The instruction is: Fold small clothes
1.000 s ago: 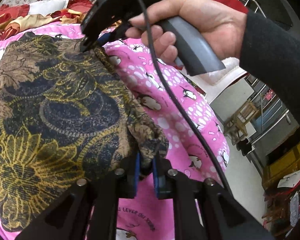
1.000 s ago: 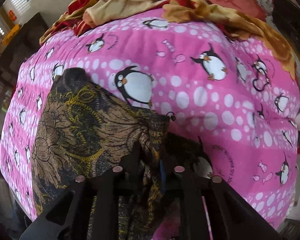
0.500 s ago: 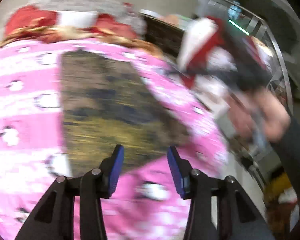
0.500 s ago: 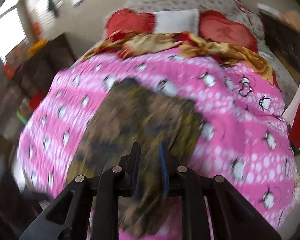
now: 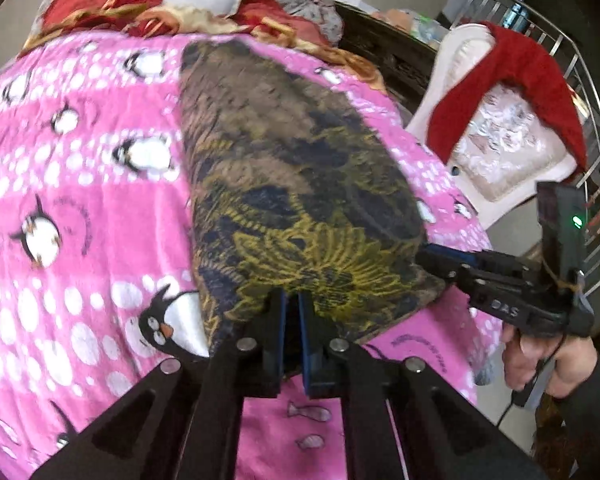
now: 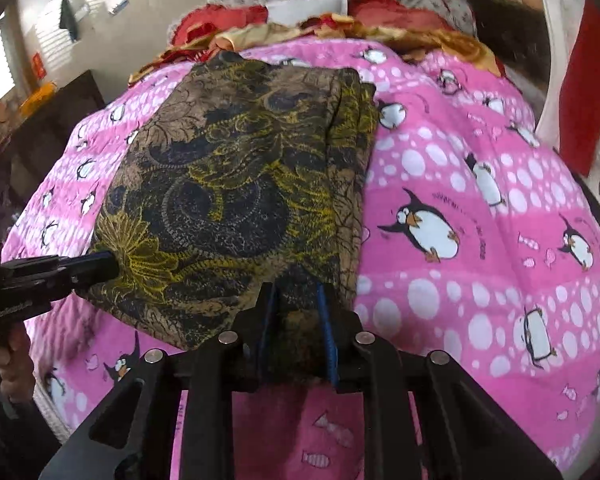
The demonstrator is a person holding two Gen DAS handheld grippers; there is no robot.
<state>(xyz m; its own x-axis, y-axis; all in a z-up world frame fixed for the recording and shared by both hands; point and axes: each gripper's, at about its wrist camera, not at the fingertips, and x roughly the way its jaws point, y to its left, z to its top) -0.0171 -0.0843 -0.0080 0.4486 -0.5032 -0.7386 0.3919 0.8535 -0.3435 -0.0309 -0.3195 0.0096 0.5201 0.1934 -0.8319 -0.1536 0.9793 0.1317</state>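
Two tongs gripped one brown garment (image 5: pixel 300 184) with yellow and dark blue flower print, which lay stretched flat along the pink penguin blanket (image 5: pixel 80 208) on the bed. In the left wrist view, the left tongs (image 5: pixel 292 312) were clenched on the garment's near edge, the blue pads almost together with cloth pinched between them. At the right, the right tongs (image 5: pixel 440 256) bit the near right corner of the same garment, carried by a hand (image 5: pixel 540 356) in a dark sleeve. Beyond the bed's right side stood a white chair (image 5: pixel 500 168) with a red cloth (image 5: pixel 516 76) draped over its back, and red and gold bedding (image 5: pixel 140 8) lay piled at the far end.

In the right wrist view, the garment (image 6: pixel 236 184) lay left of centre on the blanket (image 6: pixel 480 200), its right side folded into layered edges. The right tongs (image 6: pixel 296 320) were clamped on a bunched near edge of the cloth. The left tongs (image 6: pixel 100 266) held the near left corner, coming in from the left
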